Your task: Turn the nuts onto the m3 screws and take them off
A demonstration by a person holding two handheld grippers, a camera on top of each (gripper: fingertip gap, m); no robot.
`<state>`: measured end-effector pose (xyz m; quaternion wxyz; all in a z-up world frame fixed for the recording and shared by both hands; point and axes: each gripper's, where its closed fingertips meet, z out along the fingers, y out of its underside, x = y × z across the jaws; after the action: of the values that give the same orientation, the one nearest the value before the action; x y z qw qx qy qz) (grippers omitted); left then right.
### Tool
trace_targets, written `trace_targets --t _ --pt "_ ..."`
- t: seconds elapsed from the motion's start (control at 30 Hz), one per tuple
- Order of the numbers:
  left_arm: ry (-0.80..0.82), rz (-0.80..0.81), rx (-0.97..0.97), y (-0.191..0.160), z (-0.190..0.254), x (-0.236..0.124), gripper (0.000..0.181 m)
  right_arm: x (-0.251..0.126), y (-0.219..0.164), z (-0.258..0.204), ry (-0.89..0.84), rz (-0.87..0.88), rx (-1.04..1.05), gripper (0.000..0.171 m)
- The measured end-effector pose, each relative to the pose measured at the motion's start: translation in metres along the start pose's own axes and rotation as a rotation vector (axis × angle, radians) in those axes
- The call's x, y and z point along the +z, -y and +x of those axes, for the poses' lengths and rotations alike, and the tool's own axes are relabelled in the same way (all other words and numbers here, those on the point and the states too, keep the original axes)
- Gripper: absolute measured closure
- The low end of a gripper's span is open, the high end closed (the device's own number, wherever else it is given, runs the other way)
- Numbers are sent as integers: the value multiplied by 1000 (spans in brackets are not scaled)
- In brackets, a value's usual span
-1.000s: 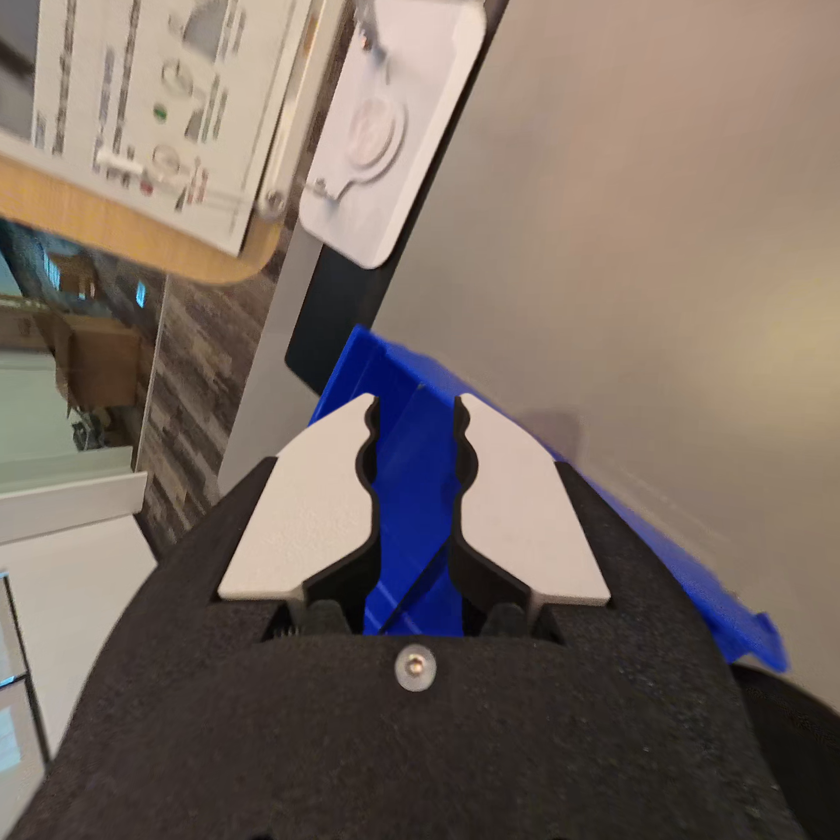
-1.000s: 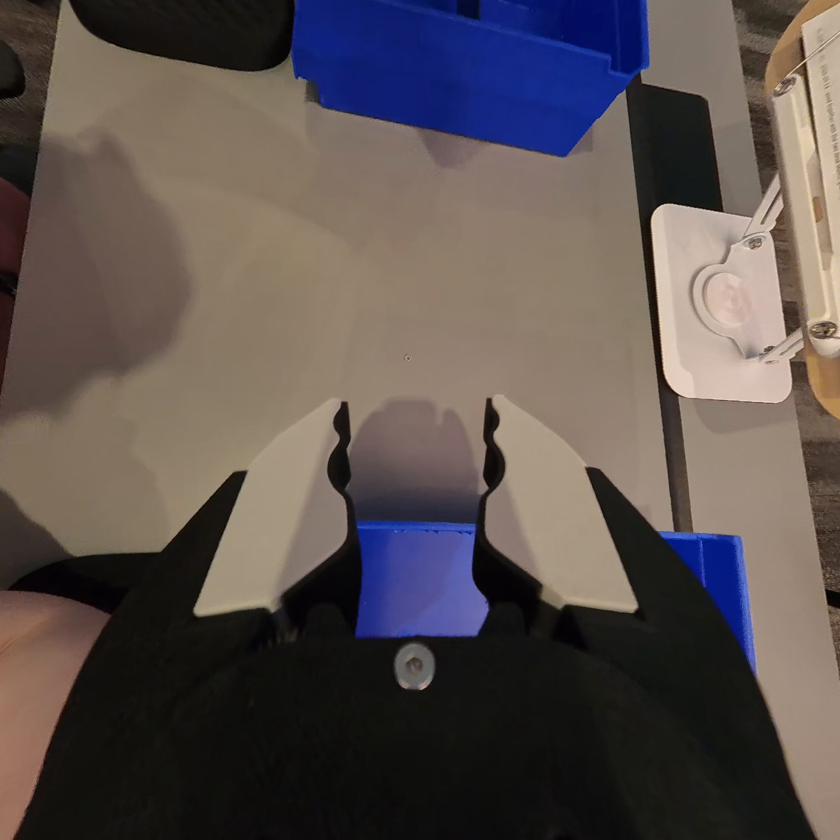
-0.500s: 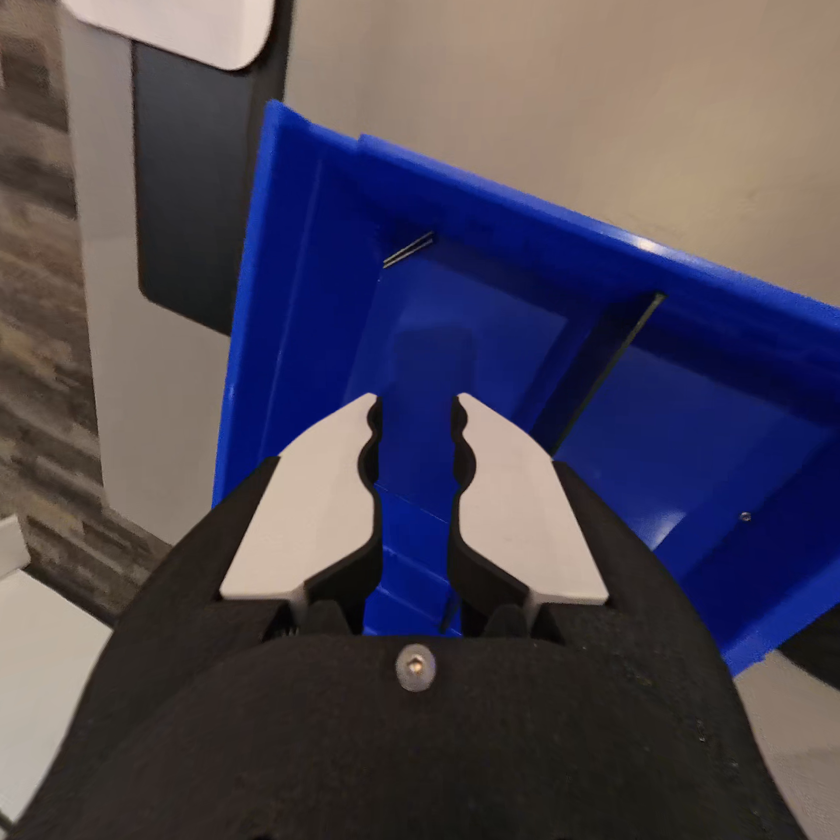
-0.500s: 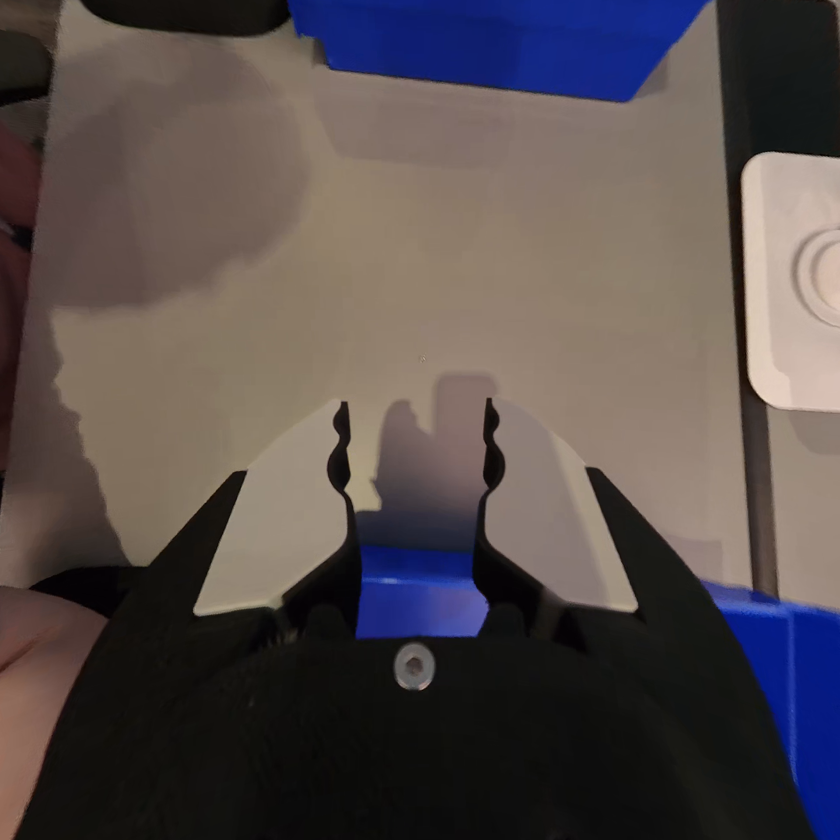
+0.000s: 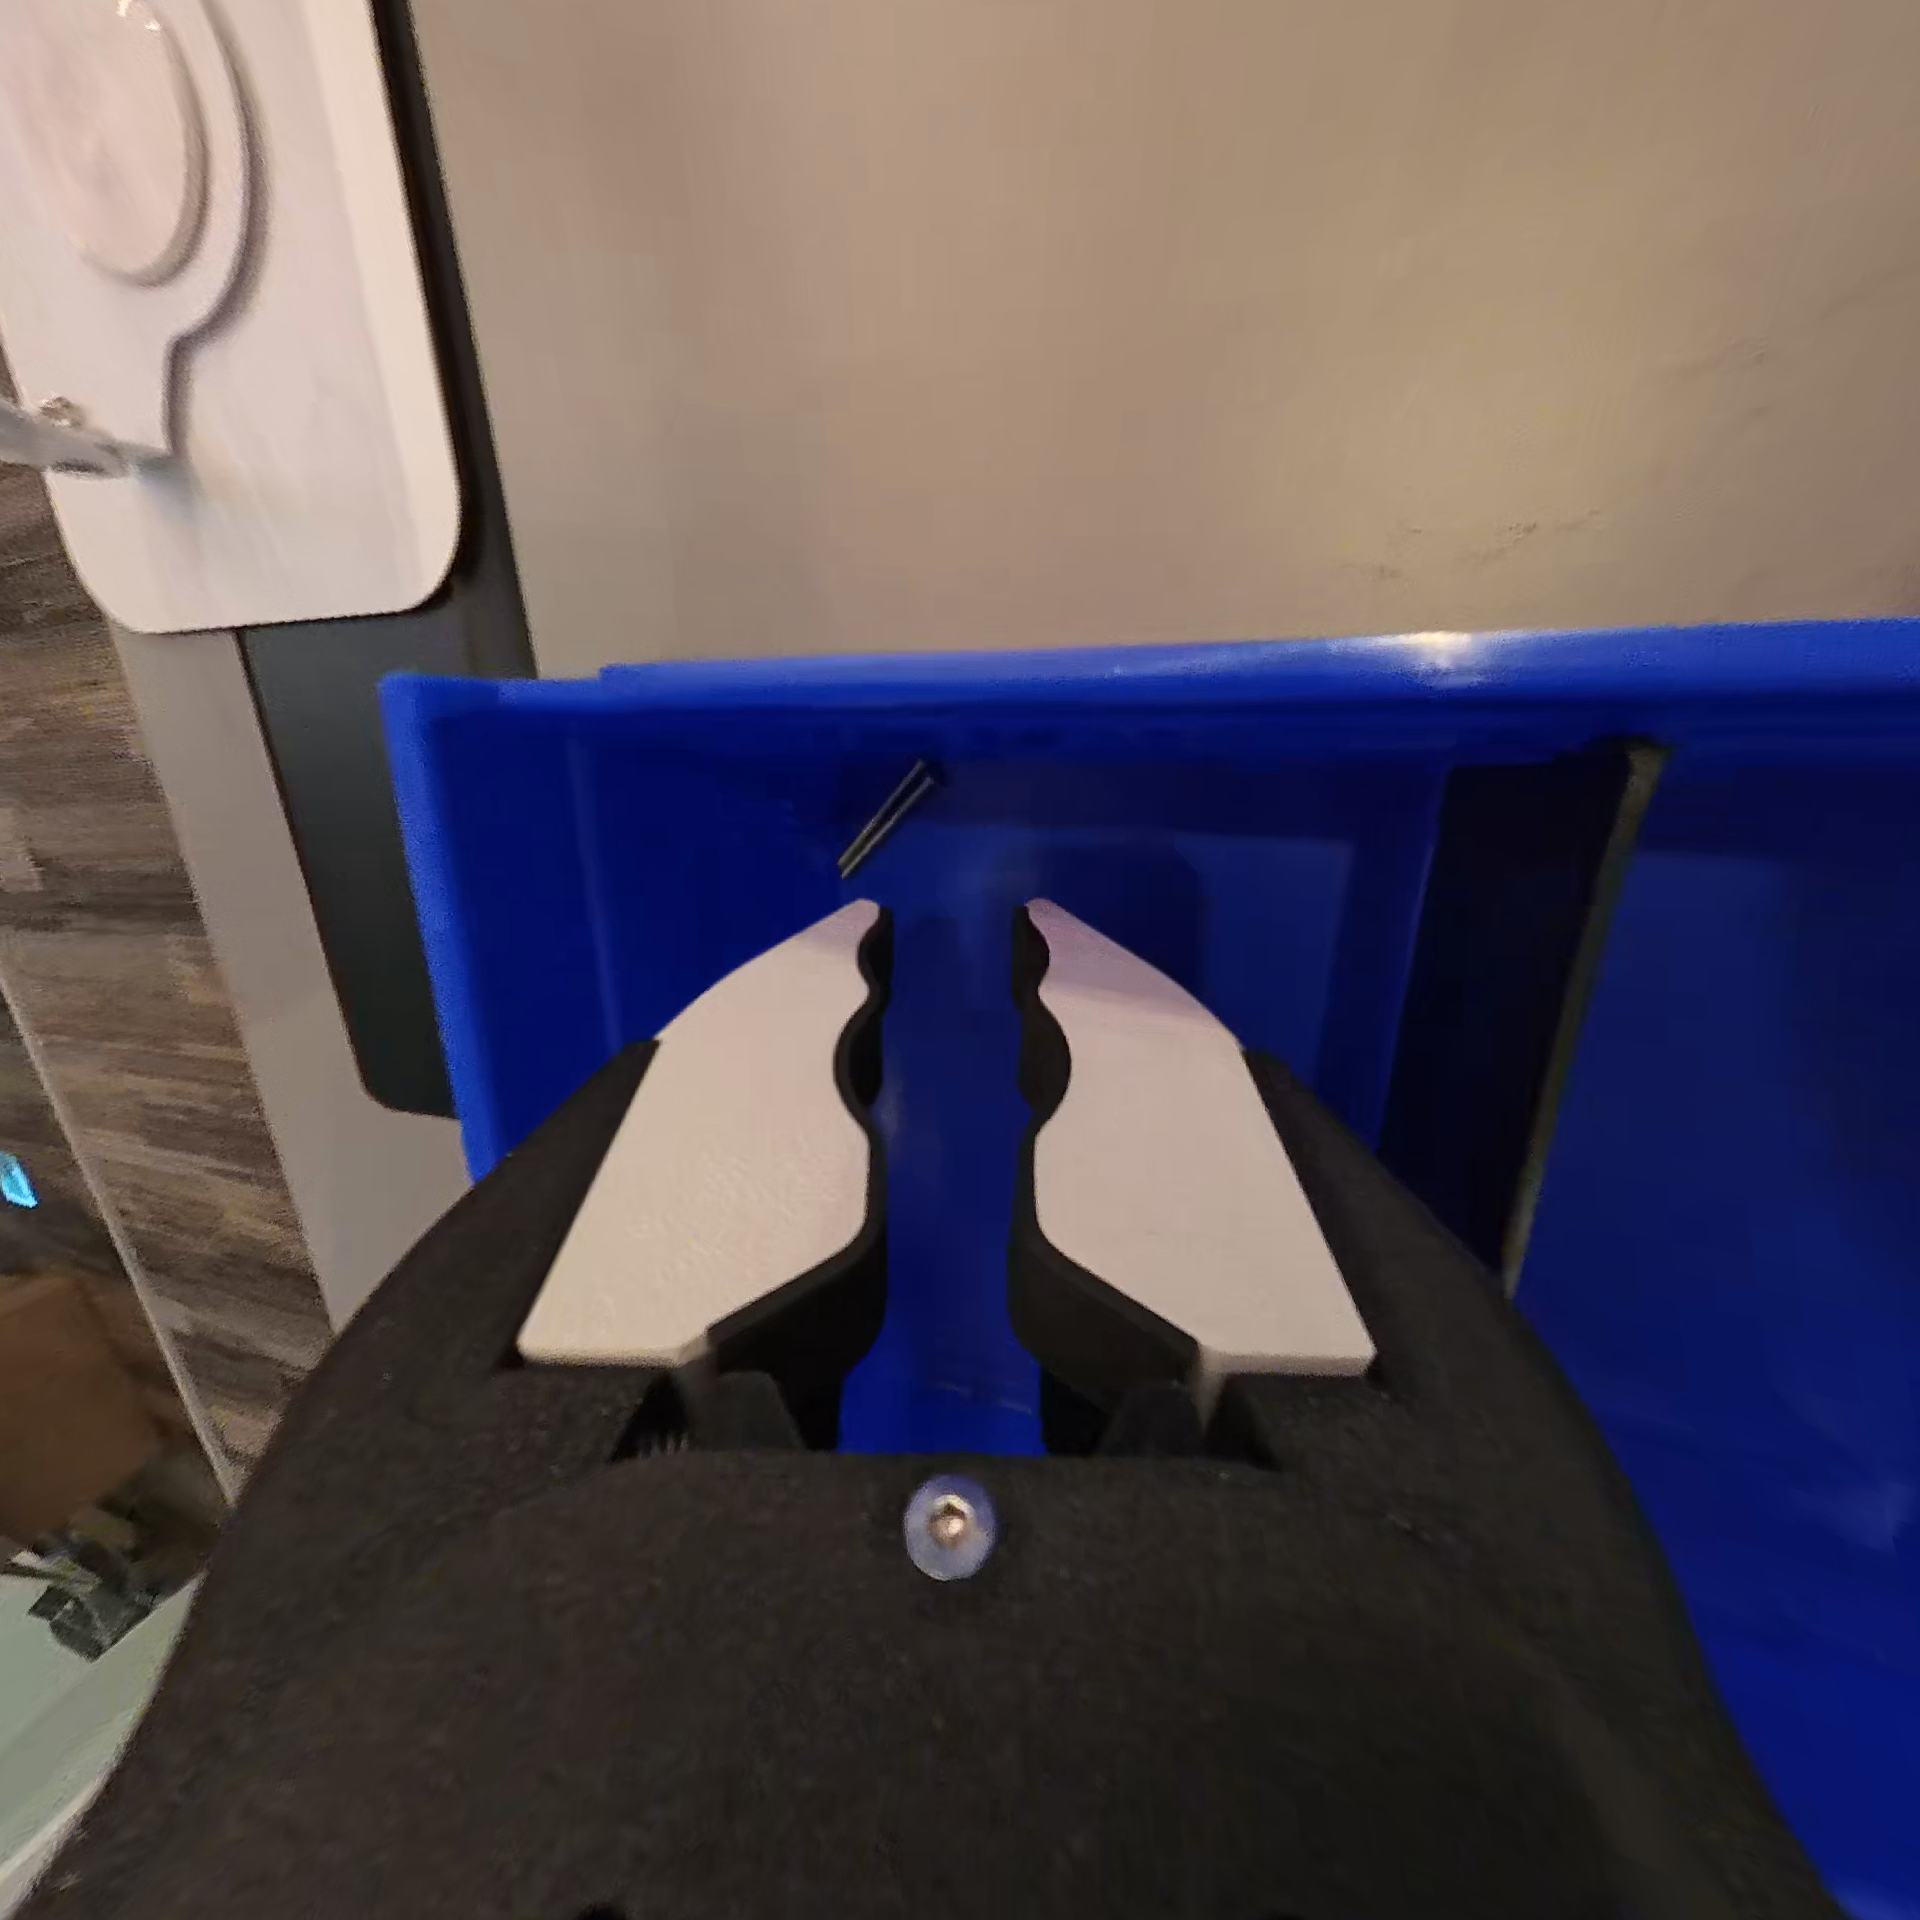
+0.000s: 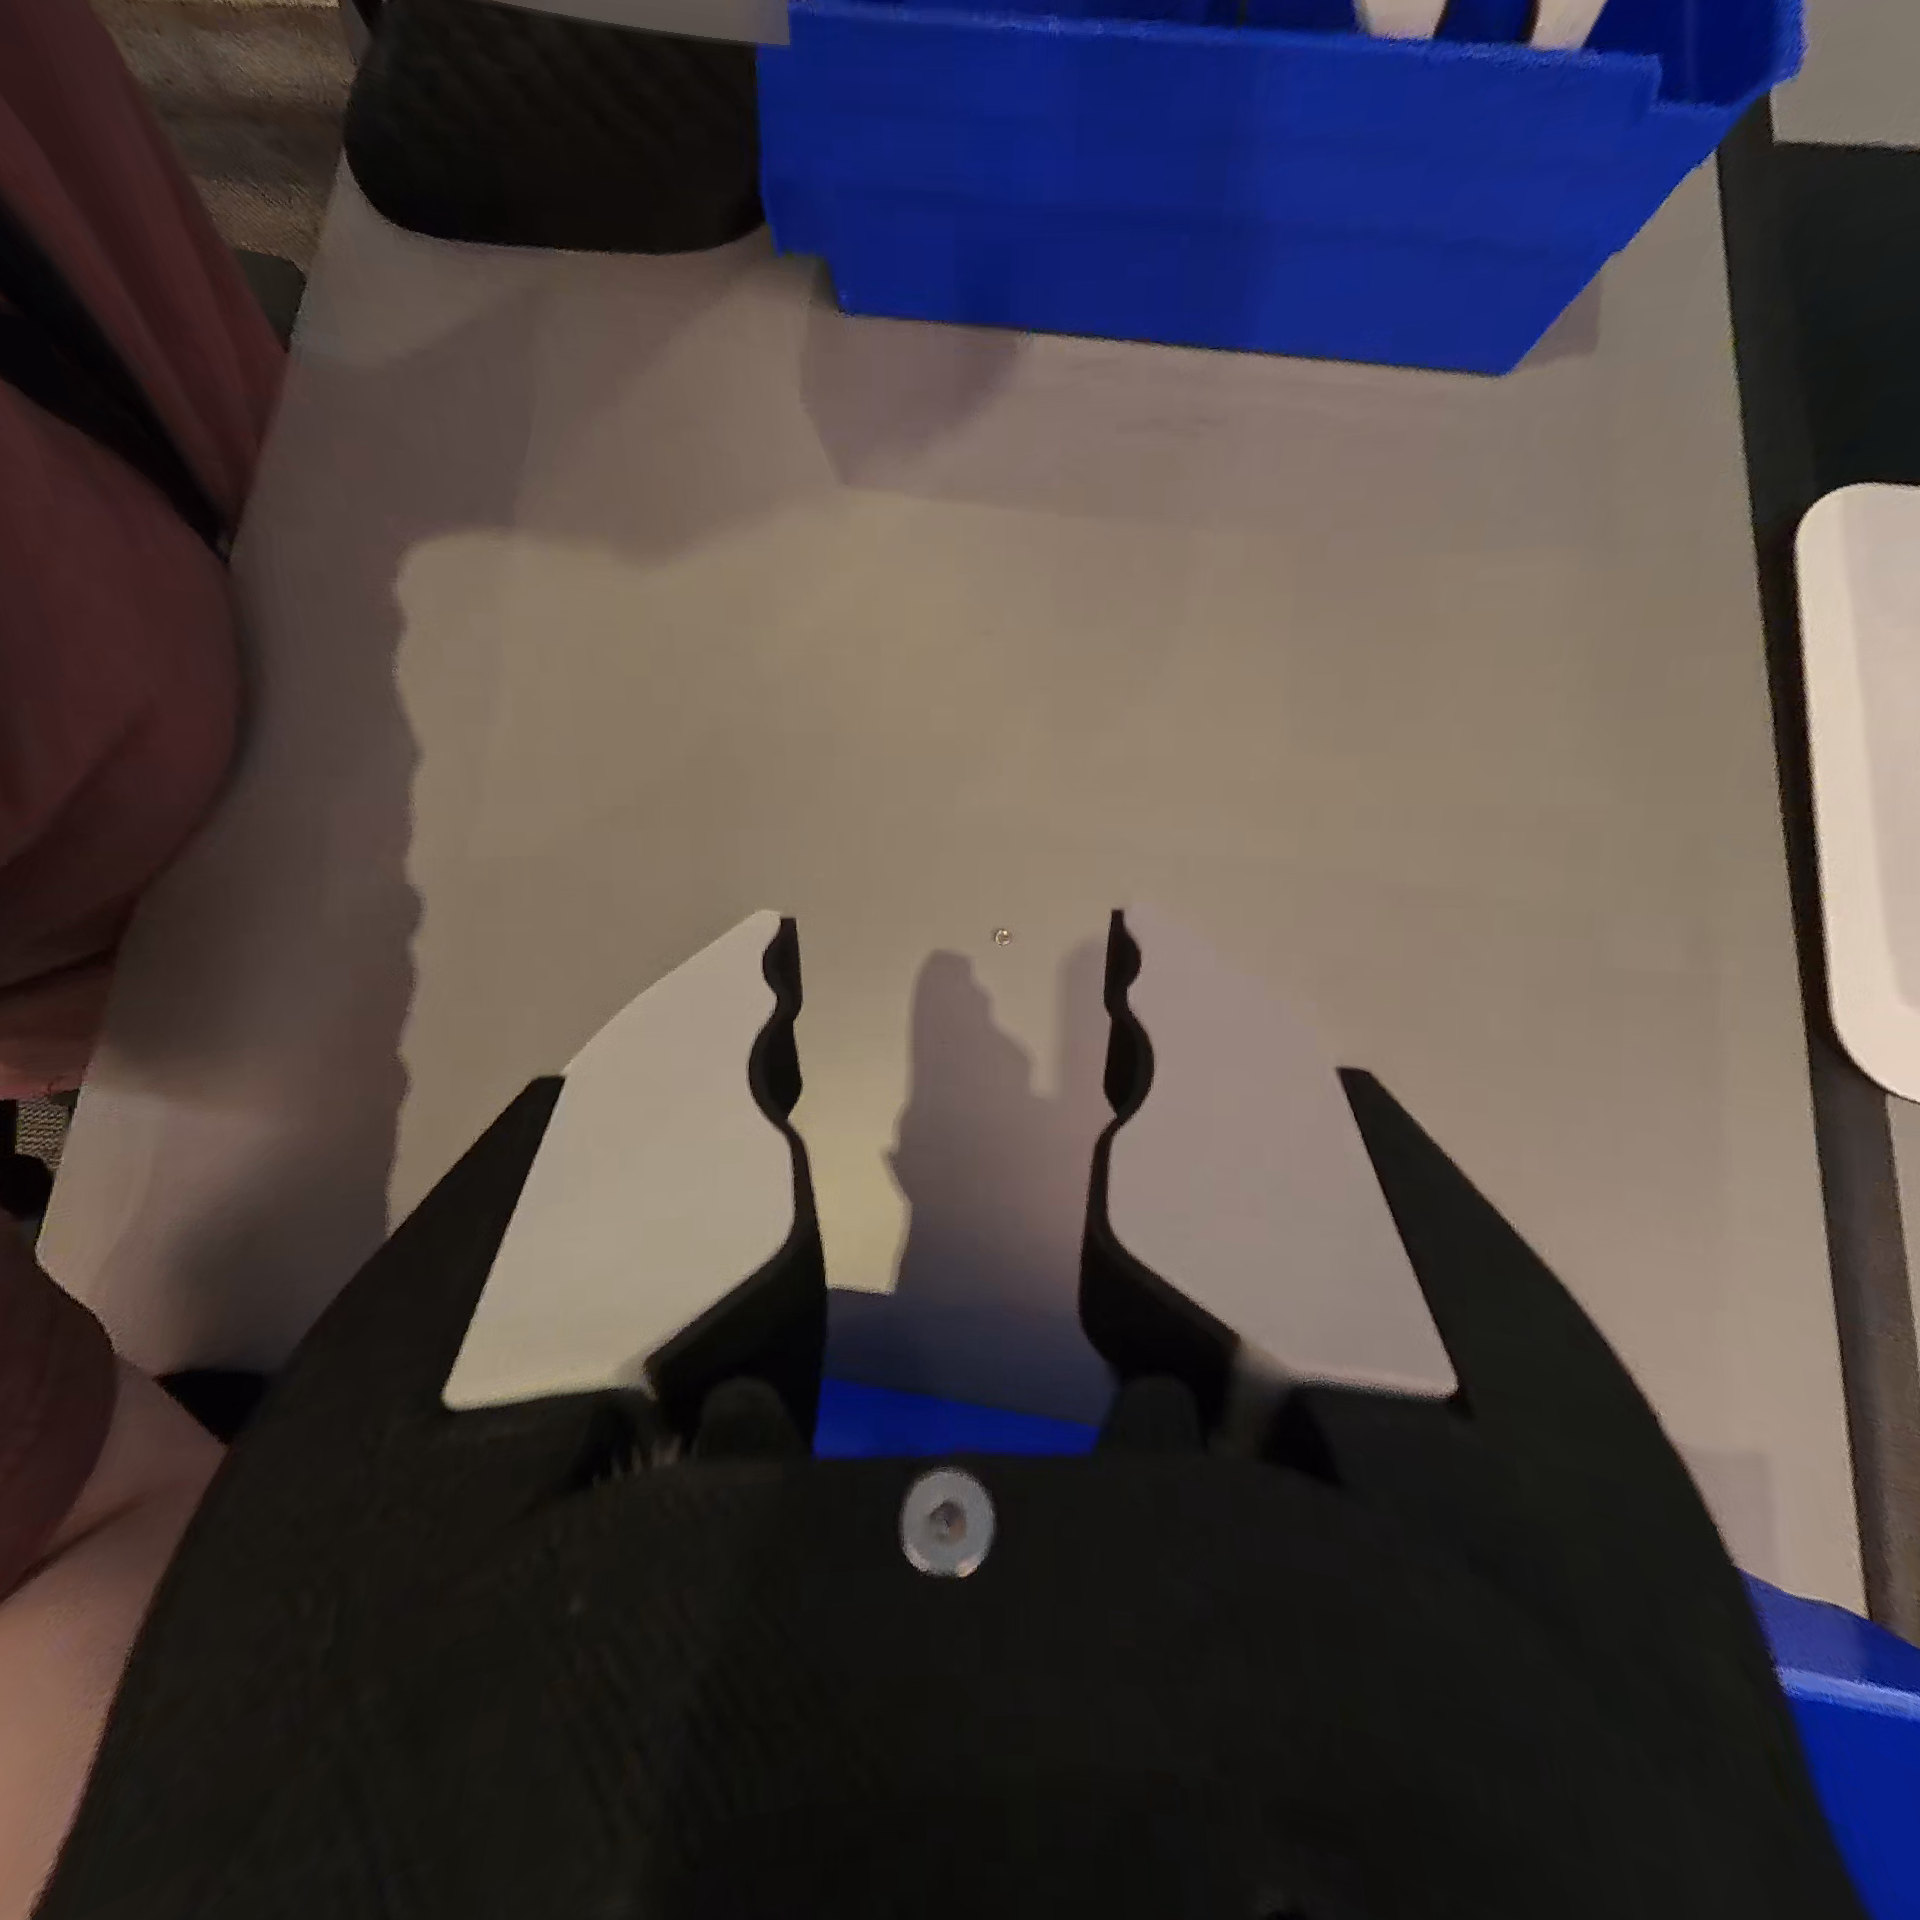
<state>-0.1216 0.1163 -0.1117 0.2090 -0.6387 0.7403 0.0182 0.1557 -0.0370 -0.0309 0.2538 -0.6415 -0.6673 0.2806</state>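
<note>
Left gripper (image 5: 953, 909), jaws parted and empty, aimed into blue bin (image 5: 1143, 665) at thin black screw (image 5: 883, 818) leaning in the far corner; right gripper (image 6: 948, 920), spread wide, over nut (image 6: 1002, 938) on table (image 6: 1351, 727); risk: both tiny, may slip the pinch.

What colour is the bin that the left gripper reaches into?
The bin is bright blue with a black divider; the left wrist view shows it best.
</note>
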Motion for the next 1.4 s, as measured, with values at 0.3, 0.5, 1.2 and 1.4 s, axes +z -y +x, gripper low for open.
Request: trace_targets --t 0.3,0.5,1.2,1.4 --pt "-26 0 58 -5 -3 34 158 10 -3 -3 38 -25 4 114" --pt "-43 18 84 1 -2 42 154 9 -3 -5 45 -24 2 114" --pt "-255 -38 99 0 9 43 148 17 -13 -8 91 -68 23 113" --pt "-335 -102 91 -5 27 39 98 18 -14 -9 102 -72 22 113"
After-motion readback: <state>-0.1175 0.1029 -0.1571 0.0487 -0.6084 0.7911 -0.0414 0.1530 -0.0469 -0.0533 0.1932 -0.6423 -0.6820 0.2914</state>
